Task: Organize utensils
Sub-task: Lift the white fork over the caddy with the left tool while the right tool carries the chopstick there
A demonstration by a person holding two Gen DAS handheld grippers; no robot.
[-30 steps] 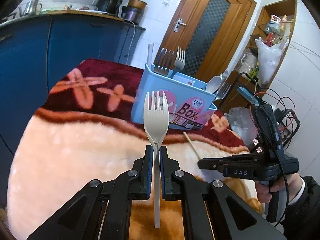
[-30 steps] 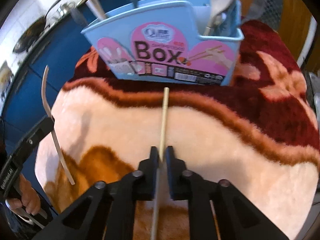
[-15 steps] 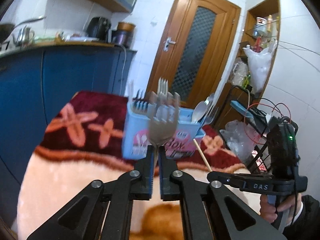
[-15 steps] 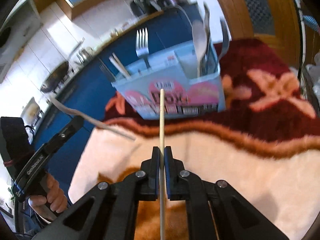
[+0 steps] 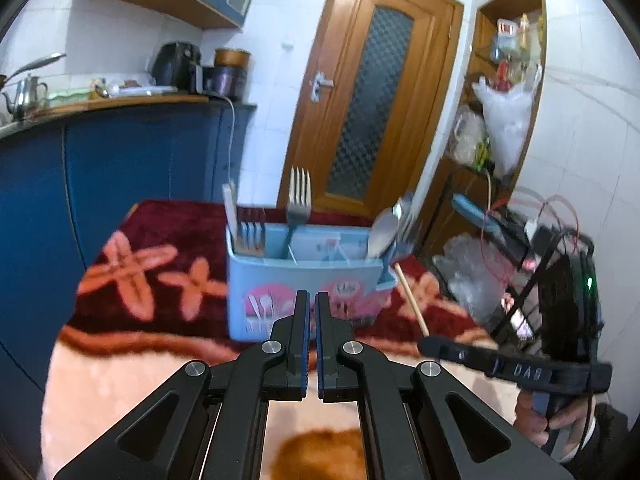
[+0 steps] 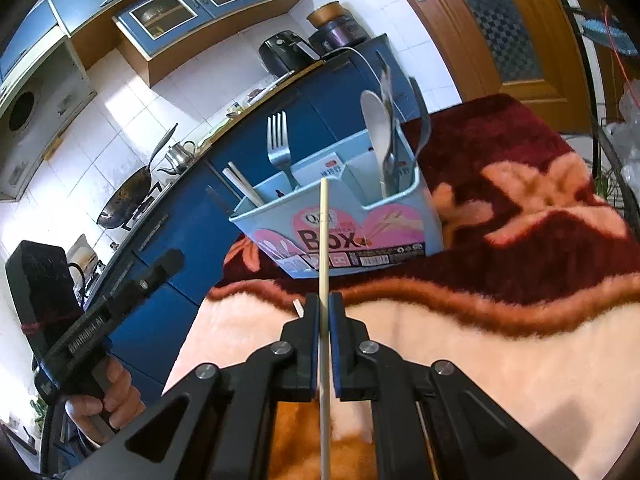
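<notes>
A light blue utensil box [image 5: 304, 280] stands on the patterned blanket; it also shows in the right wrist view [image 6: 348, 220]. It holds forks [image 5: 299, 200], spoons [image 5: 384, 232] and chopsticks [image 6: 244, 188]. My left gripper [image 5: 311, 300] is in front of the box, its jaws nearly together with nothing between them. My right gripper [image 6: 325, 300] is shut on a wooden chopstick [image 6: 324, 248] that points up toward the box. The right gripper and chopstick [image 5: 412, 300] also show at the right of the left wrist view.
A red and cream fleece blanket [image 6: 520, 280] covers the table. Blue kitchen cabinets [image 5: 120, 160] stand behind at the left. A wooden door [image 5: 372, 92] and a cluttered shelf with bags [image 5: 500, 120] are at the back right.
The plastic fork that my left gripper held is gone from its jaws. Both grippers have lifted and tilted up toward the box. The right gripper still holds the chopstick.
</notes>
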